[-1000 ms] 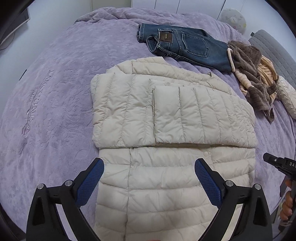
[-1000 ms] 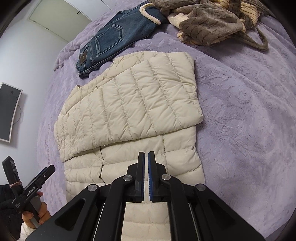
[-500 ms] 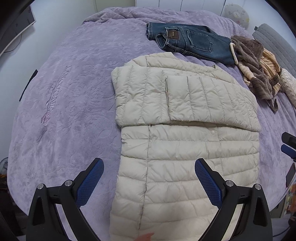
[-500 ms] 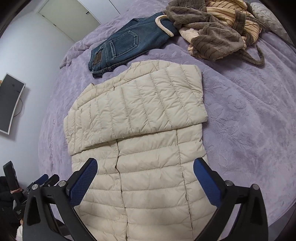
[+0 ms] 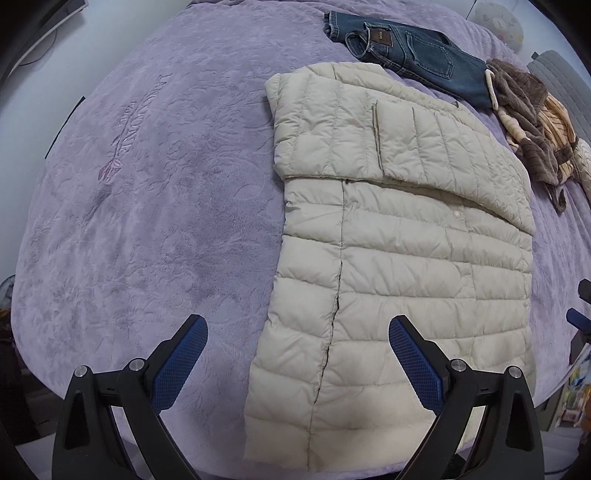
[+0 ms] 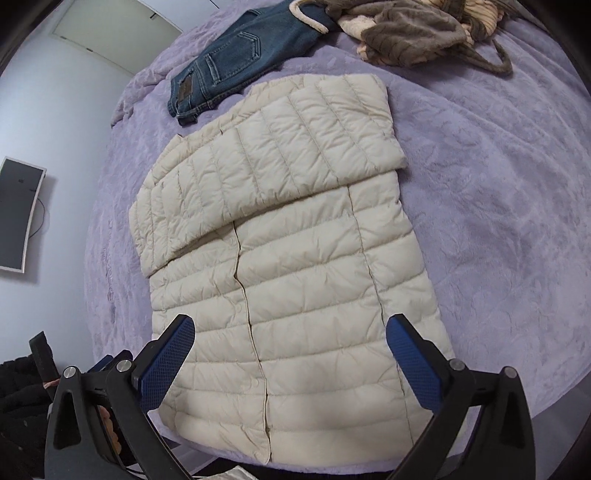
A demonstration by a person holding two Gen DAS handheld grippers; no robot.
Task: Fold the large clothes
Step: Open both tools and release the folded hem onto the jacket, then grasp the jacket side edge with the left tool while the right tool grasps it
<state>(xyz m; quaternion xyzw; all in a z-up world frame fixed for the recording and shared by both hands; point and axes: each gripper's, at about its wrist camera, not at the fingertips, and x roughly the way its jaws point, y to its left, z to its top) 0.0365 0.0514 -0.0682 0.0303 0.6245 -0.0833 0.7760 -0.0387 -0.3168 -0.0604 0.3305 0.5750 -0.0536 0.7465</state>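
Holding both tools above the near edge of the bed (image 5: 147,192): my left tool (image 5: 295,350) has its two blue pads spread wide apart, nothing between them, and my right tool (image 6: 290,350) is likewise spread wide with nothing gripped.

Count on the purple bedspread: one cream quilted jacket (image 5: 399,240), one pair of blue jeans (image 5: 417,55), one heap of brown and striped clothes (image 5: 532,122).

Jacket position, left wrist view: centre to right of frame, front side up, hem toward the lower edge. Both sleeves are folded across the chest; the top sleeve runs from the centre out to the right edge of the jacket. One front closure line runs down the body. My left tool's right pad sits over the lower part of the jacket; its left pad sits over bare bedspread.

Right wrist view: jacket (image 6: 295,280) fills the centre of frame, and both pads of my right tool sit over its lower corners. Jeans (image 6: 236,59) lie at upper centre, just beyond the collar. Clothes heap (image 6: 410,33) at the upper right, touching the jeans.

One dark monitor (image 6: 16,218) hangs on the wall at the left edge.
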